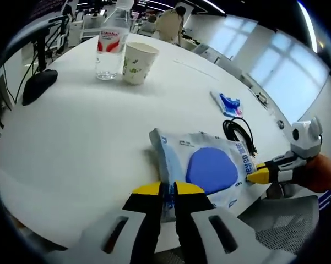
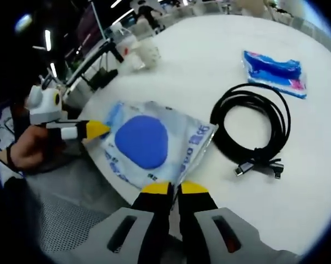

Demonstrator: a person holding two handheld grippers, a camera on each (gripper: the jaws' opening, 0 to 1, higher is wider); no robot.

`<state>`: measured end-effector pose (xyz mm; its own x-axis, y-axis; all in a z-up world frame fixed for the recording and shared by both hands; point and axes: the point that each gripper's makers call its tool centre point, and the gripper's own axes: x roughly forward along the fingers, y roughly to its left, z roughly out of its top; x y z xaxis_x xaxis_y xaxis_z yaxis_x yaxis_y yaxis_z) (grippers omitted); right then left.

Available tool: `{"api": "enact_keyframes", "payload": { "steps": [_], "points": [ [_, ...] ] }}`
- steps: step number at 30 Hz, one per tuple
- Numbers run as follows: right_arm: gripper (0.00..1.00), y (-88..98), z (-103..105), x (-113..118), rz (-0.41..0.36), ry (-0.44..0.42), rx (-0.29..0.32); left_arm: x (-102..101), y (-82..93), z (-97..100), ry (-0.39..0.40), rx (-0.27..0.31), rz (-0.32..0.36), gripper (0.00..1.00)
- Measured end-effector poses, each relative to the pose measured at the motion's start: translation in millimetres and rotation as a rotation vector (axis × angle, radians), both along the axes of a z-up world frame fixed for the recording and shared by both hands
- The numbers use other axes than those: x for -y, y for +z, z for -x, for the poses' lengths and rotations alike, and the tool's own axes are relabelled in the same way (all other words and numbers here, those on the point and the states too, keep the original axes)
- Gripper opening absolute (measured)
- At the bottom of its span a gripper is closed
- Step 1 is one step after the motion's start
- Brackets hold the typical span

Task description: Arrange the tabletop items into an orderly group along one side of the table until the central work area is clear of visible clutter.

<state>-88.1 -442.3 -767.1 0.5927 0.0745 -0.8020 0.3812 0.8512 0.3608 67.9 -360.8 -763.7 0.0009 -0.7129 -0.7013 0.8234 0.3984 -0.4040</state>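
At the near edge of a round white table [image 1: 71, 143], the left gripper [image 1: 168, 190] pinched one end of a clear plastic bag [image 1: 201, 165] with a blue disc inside, jaws nearly closed on it. The right gripper [image 2: 174, 190] clamped the opposite end, yellow tips almost meeting. Just beside the bag lay a coiled black cable [image 2: 253, 129], then a small blue packet [image 2: 275, 71]. Well apart stood a water bottle [image 1: 111, 47] and a paper cup [image 1: 138, 62].

Bright, even overhead and window light; fisheye edges bend, perhaps slightly blurred.
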Motion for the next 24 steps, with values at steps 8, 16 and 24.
{"api": "enact_keyframes", "payload": {
  "steps": [8, 16, 24],
  "points": [
    [0.02, -0.8, 2.4, -2.2, -0.006, 0.008, -0.012, -0.7, -1.1, 0.4, 0.023, -0.016, 0.021, 0.04],
    [0.02, 0.2, 0.8, -3.4, -0.001, 0.02, -0.01, -0.5, 1.0, -1.4, 0.025, -0.01, 0.025, 0.04],
    [0.02, 0.5, -3.7, -0.8, 0.001, 0.002, 0.022, -2.8, 2.2, -3.0, 0.011, 0.005, 0.011, 0.03]
  ]
}}
